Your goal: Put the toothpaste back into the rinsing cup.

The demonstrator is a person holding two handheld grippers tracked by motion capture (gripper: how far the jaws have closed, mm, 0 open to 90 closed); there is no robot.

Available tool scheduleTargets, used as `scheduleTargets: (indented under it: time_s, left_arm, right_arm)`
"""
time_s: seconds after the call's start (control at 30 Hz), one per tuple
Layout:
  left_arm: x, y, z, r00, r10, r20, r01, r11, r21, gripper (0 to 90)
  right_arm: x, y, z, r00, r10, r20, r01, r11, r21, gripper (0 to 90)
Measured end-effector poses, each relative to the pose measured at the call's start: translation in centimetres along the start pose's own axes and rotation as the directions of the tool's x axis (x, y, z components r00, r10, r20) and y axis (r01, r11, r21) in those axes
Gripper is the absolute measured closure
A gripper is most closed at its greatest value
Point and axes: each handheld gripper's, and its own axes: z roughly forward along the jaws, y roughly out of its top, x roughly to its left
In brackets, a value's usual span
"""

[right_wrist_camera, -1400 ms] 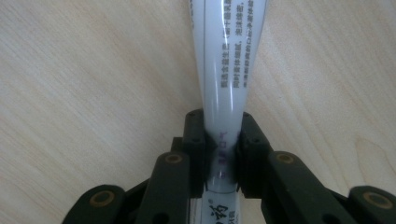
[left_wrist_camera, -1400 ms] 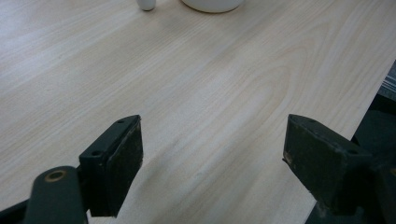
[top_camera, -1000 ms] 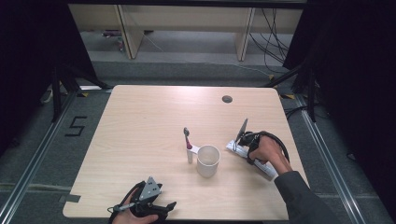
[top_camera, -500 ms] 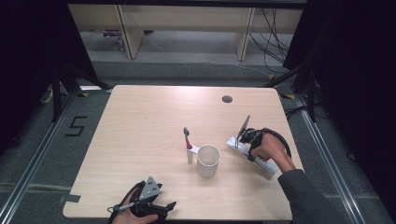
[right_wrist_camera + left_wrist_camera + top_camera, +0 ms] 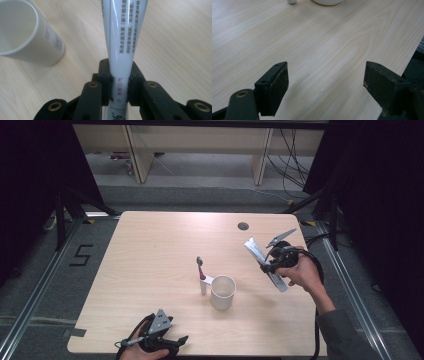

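Note:
My right gripper (image 5: 270,266) (image 5: 119,82) is shut on a white toothpaste tube (image 5: 264,262) (image 5: 125,47), which hangs tilted above the right side of the table. To its left a white cup (image 5: 223,292) (image 5: 23,37) stands upright on the wood. Right beside the cup, a toothbrush (image 5: 201,275) stands on its white base. My left gripper (image 5: 167,338) (image 5: 325,82) rests at the table's front edge, open, with bare wood between its pads.
The light wooden table (image 5: 160,250) has a dark round grommet (image 5: 243,226) near its back edge. Beyond the table lie grey floor, wooden shelf legs and cables. Black curtains hang on both sides.
My right gripper has lifted the toothpaste tube off the table and now holds it higher. The left gripper, cup and toothbrush have stayed put.

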Motion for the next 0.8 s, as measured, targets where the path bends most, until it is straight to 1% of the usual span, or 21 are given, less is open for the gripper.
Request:
scheduleTargets:
  time_s: [0.03,0.13,0.17,0.2,0.23,0.27,0.3,0.33,0.37,0.43,0.47,0.5,0.53,0.57,0.6,0.63,0.67,0.7,0.73,0.77,0.8]
  left_arm:
    - [0.0,0.0,0.0,1.0000,0.003,-0.002,-0.003,1.0000,0.002,19.6]
    - [0.0,0.0,-0.1,1.0000,0.009,0.001,-0.009,0.9999,0.007,19.6]
    - [0.0,0.0,0.0,1.0000,0.002,-0.001,-0.002,1.0000,0.000,19.6]
    - [0.1,0.0,-0.1,1.0000,0.010,-0.001,-0.010,0.9999,0.007,19.6]
    - [0.0,0.0,-0.1,1.0000,0.008,-0.001,-0.008,1.0000,0.005,19.6]
    - [0.0,0.0,-0.1,0.9999,0.011,-0.004,-0.011,0.9999,0.007,19.6]
    - [0.0,0.0,-0.1,0.9999,0.011,-0.004,-0.011,0.9999,0.007,19.6]
    - [0.1,0.0,-0.1,1.0000,0.010,0.000,-0.010,0.9999,0.005,19.6]
    - [0.1,0.0,-0.1,1.0000,0.008,-0.002,-0.008,1.0000,0.004,19.6]
    - [0.0,0.0,-0.2,1.0000,0.008,-0.001,-0.008,1.0000,0.004,19.6]
    - [0.1,0.0,-0.2,0.9999,0.011,-0.005,-0.011,0.9999,0.005,19.6]
    - [0.0,0.0,-0.2,1.0000,0.008,-0.002,-0.008,1.0000,0.002,19.6]
    - [0.1,0.0,-0.2,0.9999,0.009,-0.006,-0.009,1.0000,-0.003,19.6]
    - [0.1,0.1,-0.2,0.9999,0.009,-0.005,-0.009,1.0000,-0.002,19.6]
    - [0.1,0.0,-0.2,0.9999,0.006,-0.009,-0.006,1.0000,-0.004,19.6]
    - [0.1,0.0,-0.2,0.9998,0.013,-0.015,-0.013,0.9999,0.001,19.6]
    - [0.1,0.0,-0.2,0.9999,0.009,-0.013,-0.009,1.0000,0.000,19.6]
    - [0.1,0.0,-0.2,1.0000,0.004,-0.008,-0.004,1.0000,-0.004,19.6]
    - [0.1,0.0,-0.2,1.0000,0.000,-0.007,0.000,1.0000,-0.006,19.6]
    - [0.1,0.0,-0.2,1.0000,0.001,-0.008,-0.001,1.0000,-0.006,19.6]
    - [0.1,0.0,-0.2,0.9999,0.004,-0.011,-0.004,1.0000,-0.006,19.6]
  right_arm:
    - [0.0,0.0,-0.1,0.9998,-0.018,0.002,0.018,0.999,-0.030,77.2]
    - [0.6,0.2,-0.4,0.9997,-0.020,-0.017,0.018,0.995,-0.099,77.2]
    - [0.7,0.2,-0.5,0.9992,-0.036,-0.015,0.034,0.990,-0.134,77.2]
    - [0.9,0.2,-0.3,0.9994,-0.034,-0.008,0.032,0.984,-0.178,77.2]
    - [0.9,0.3,-0.3,0.9987,-0.050,-0.012,0.047,0.978,-0.205,77.3]
    - [1.0,0.3,-0.4,0.9985,-0.054,-0.004,0.052,0.973,-0.226,77.2]
    - [1.2,0.4,-0.5,0.9988,-0.047,-0.014,0.042,0.968,-0.246,77.2]
    - [1.5,0.4,-0.6,0.9994,-0.021,-0.026,0.014,0.963,-0.267,77.2]
    - [1.6,0.5,-0.7,0.9991,-0.029,-0.030,0.019,0.954,-0.299,77.2]
    - [1.7,0.6,-0.9,0.9983,-0.031,-0.050,0.013,0.944,-0.331,77.2]
    - [1.8,0.6,-1.0,0.9985,-0.025,-0.049,0.007,0.939,-0.345,77.2]
    - [1.8,0.7,-1.0,0.9978,-0.043,-0.051,0.023,0.935,-0.355,77.1]
    - [2.1,0.7,-1.1,0.9980,-0.022,-0.059,-0.001,0.930,-0.368,77.2]
    - [2.0,0.7,-1.1,0.9982,-0.038,-0.046,0.016,0.917,-0.399,77.2]
    - [2.1,0.7,-1.2,0.9977,-0.032,-0.059,0.006,0.914,-0.407,77.2]
    - [2.2,0.7,-1.2,0.9975,-0.039,-0.059,0.011,0.906,-0.423,77.2]
    - [2.4,0.7,-1.2,0.9979,-0.037,-0.054,0.009,0.896,-0.444,77.2]
    - [2.5,0.8,-1.2,0.9977,-0.047,-0.049,0.019,0.889,-0.457,77.2]
    - [2.6,0.8,-1.3,0.9973,-0.041,-0.060,0.007,0.880,-0.475,77.2]
    - [2.9,0.7,-1.3,0.9958,-0.011,-0.091,-0.035,0.872,-0.489,77.2]
    - [2.9,0.8,-1.3,0.9945,-0.015,-0.104,-0.039,0.865,-0.500,77.2]
